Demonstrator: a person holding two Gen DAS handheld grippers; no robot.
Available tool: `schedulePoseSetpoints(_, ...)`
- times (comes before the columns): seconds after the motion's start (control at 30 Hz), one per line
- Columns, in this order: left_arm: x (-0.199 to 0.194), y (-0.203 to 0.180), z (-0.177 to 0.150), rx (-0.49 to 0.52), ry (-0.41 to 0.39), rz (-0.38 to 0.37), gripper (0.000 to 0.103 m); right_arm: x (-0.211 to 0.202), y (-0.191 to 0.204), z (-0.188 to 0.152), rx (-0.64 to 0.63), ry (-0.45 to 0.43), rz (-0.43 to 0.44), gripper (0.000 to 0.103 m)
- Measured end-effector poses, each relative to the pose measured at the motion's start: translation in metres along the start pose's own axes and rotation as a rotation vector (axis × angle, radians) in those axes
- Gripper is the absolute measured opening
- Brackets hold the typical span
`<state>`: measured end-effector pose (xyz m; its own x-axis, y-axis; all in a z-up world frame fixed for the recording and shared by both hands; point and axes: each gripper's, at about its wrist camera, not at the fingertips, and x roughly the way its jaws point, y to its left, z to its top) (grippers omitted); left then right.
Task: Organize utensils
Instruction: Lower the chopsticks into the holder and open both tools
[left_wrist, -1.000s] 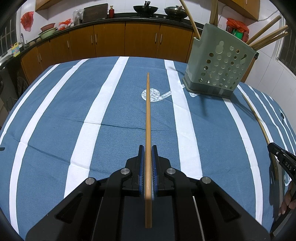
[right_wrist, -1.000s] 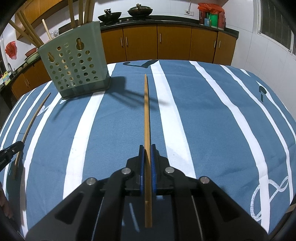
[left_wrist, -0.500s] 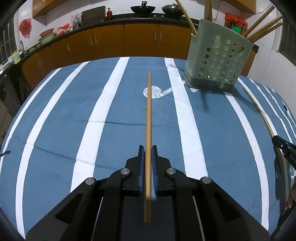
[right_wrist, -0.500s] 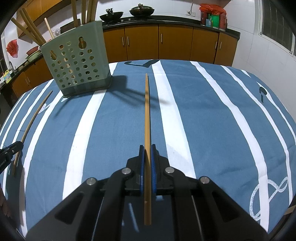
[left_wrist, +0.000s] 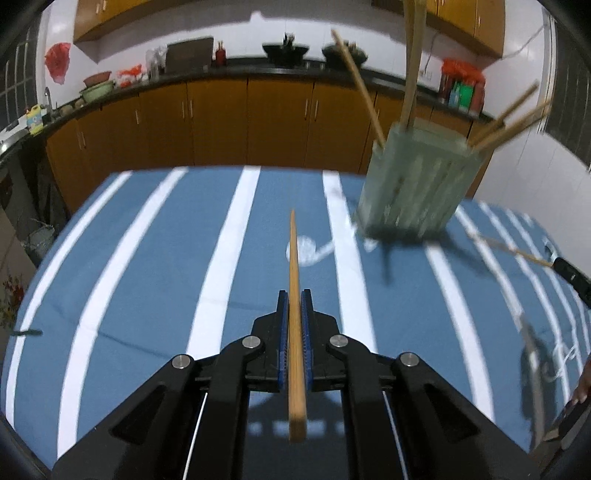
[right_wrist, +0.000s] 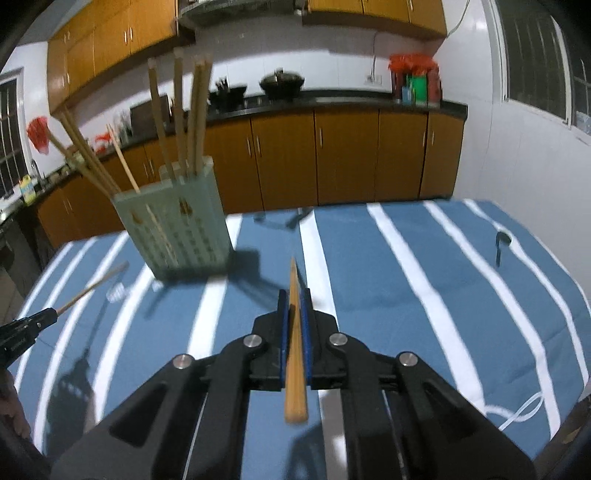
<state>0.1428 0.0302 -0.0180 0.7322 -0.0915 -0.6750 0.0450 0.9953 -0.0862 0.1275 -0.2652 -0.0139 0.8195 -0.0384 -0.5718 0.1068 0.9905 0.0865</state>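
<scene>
Chopsticks: your left tongs (left_wrist: 294, 295) clamp one (left_wrist: 295, 295), right tongs (right_wrist: 294, 295) clamp another (right_wrist: 294, 332); holder (right_wrist: 177, 225) far left on surface (right_wrist: 406, 277).

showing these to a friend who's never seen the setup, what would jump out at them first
First, the long wooden chopstick clamped in the left gripper, and a second chopstick clamped the same way in the right gripper, both pointing forward above the blue and white striped tablecloth. Next, the pale green perforated utensil holder standing on that cloth, with more chopsticks bristling from its top.
</scene>
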Motion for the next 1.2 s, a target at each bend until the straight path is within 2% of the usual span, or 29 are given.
schedulePoseSetpoints(0.17,-0.022,0.001,0.021,-0.027,-0.078,-0.032,0.007,-0.014,0.003,0.014,0.002,-0.051,0.016,0.008)
schedulePoseSetpoints(0.5,-0.041,-0.005,0.045,-0.011,-0.156,-0.045,0.007,-0.027,0.007,0.029,0.008,-0.100,0.044,0.008)
schedulePoseSetpoints(0.7,-0.067,-0.016,0.072,0.009,-0.241,-0.081,0.007,-0.056,0.016,0.063,0.002,-0.203,0.112,0.008)
schedulePoseSetpoints(0.87,-0.086,-0.030,0.096,0.030,-0.306,-0.119,0.007,-0.083,0.029,0.094,0.003,-0.285,0.209,0.008)
schedulePoseSetpoints(1.07,-0.109,-0.055,0.132,0.040,-0.433,-0.166,0.007,-0.109,0.050,0.135,-0.004,-0.436,0.271,0.008)
schedulePoseSetpoints(1.2,-0.116,-0.064,0.158,0.006,-0.528,-0.186,0.007,-0.108,0.061,0.154,-0.011,-0.508,0.273,0.008)
